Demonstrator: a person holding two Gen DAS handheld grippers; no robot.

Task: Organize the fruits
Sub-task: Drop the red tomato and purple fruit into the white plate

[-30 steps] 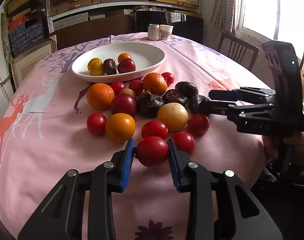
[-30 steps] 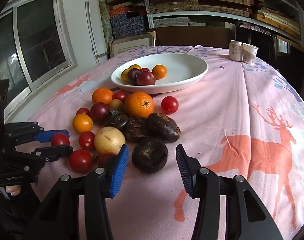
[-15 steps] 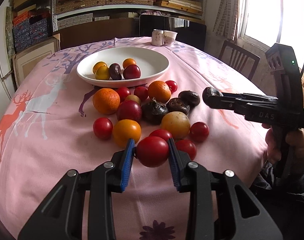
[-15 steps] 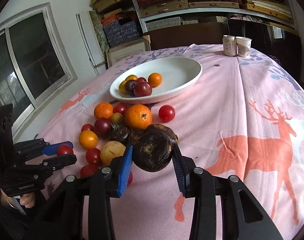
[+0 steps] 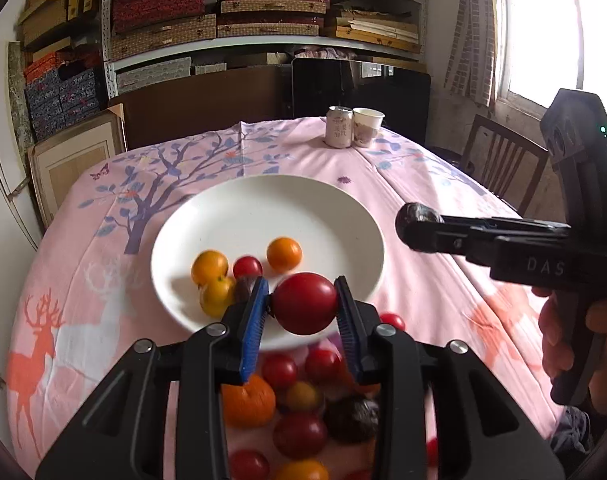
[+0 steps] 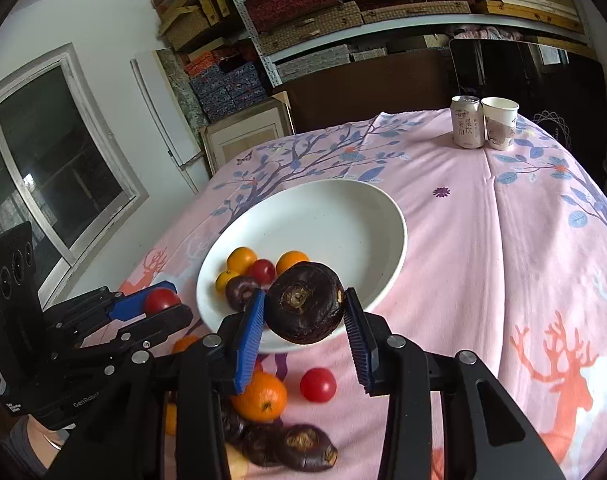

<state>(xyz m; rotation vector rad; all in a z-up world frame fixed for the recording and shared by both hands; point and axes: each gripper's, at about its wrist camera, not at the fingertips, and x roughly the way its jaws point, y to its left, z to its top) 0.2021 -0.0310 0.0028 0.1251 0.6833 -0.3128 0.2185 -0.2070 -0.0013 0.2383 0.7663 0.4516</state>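
Both loads mid-carry: left gripper (image 5: 303, 304) clamps a red tomato (image 5: 304, 303), right gripper (image 6: 303, 312) pinches a dark water chestnut (image 6: 304, 303), both over the white plate's (image 5: 323, 200) six o'clock rim; next, release inside.

Both grippers (image 5: 303, 312) (image 6: 303, 320) are black plastic with ribbed blue pads (image 5: 253, 328), silver screws (image 5: 142, 346) on the linkages, white "DAS" lettering (image 5: 545, 267) and a green light (image 5: 603, 129) on the right one, "GenRobot" print (image 6: 83, 400) on the left.

Daylight glares from the window (image 5: 543, 28); fisheye edges bend, near fruit blurs.
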